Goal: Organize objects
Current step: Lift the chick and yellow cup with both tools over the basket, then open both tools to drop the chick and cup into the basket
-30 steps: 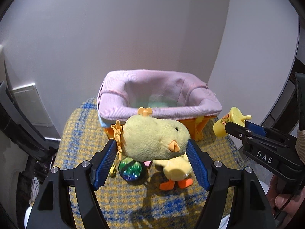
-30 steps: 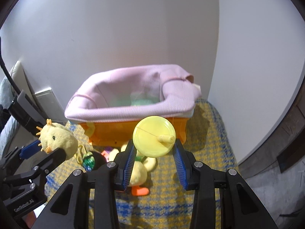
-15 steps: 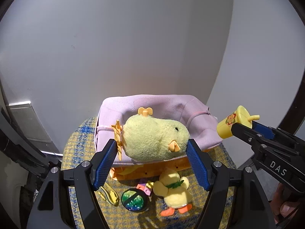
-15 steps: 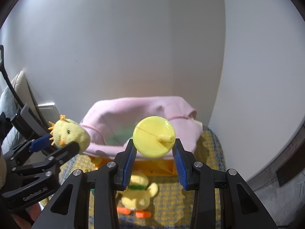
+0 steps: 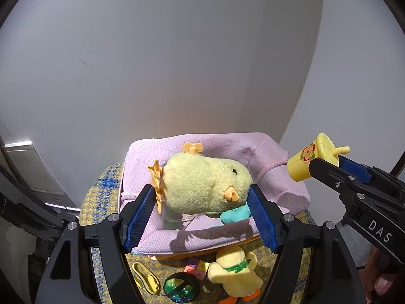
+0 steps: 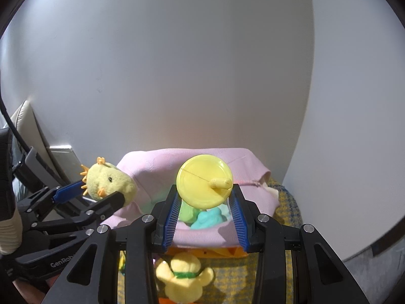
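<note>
my left gripper [image 5: 201, 209] clamps plush chick head [image 5: 202, 185], mid-frame, over pink-lined basket [image 5: 273, 174]. my right gripper [image 6: 206, 215] pinches yellow toy cup [image 6: 202, 181], centre frame, over same basket; teal plush bits [image 6: 207, 219] inside. below basket at frame bottom: yellow duck plush [image 5: 238, 276], green glitter ball [image 5: 181, 291], pink blocks [image 5: 195, 271] on yellow-blue checked mat [image 5: 101, 197]. pale grey wall [image 5: 177, 63] fills upper frame, corner at right.

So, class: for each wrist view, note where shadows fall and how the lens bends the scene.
Left wrist view: the held plush chick and left tool cast a dark shadow on the pink basket liner; the wall corner bows. Right wrist view: light glares on the toy cup lid in the right tool; black vignette rings the frame.
</note>
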Action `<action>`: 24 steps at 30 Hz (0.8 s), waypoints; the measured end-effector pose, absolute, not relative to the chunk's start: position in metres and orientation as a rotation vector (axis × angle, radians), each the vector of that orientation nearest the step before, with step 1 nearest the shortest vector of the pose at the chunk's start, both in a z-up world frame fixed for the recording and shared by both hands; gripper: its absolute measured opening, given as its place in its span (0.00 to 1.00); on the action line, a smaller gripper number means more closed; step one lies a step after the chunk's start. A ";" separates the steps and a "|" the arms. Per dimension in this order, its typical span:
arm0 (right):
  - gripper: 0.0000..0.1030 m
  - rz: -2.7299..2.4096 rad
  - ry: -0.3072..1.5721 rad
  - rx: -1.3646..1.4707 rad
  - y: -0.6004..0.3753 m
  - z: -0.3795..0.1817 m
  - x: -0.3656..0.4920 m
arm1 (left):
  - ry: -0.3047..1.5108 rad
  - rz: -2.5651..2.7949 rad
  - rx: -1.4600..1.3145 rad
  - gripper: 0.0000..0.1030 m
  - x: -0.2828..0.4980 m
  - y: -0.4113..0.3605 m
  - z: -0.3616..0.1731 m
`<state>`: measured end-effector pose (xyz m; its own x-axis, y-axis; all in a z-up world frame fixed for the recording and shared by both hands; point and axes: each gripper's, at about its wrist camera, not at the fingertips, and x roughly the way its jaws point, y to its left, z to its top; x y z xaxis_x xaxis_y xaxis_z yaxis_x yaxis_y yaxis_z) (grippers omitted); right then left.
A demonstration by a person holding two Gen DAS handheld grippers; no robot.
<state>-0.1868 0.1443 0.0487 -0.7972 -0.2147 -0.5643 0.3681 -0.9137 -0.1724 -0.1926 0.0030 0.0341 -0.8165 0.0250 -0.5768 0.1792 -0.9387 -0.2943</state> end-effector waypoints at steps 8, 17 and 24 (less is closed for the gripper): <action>0.38 -2.673 0.403 0.833 0.136 0.037 -0.211 | 0.534 -2.868 0.967 0.71 -0.219 -0.001 0.018; 0.39 -2.640 0.383 0.873 0.130 0.026 -0.232 | 0.540 -2.863 0.998 0.73 -0.231 -0.007 0.008; 0.80 -2.693 0.378 0.799 0.134 0.028 -0.230 | 0.588 -2.839 0.987 1.00 -0.230 -0.019 0.005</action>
<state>-0.2304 0.1342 0.0278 -0.7979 -0.2136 -0.5637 0.3606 -0.9185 -0.1623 -0.2301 -0.0188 0.0054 -0.7895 0.0507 -0.6116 0.1965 -0.9232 -0.3302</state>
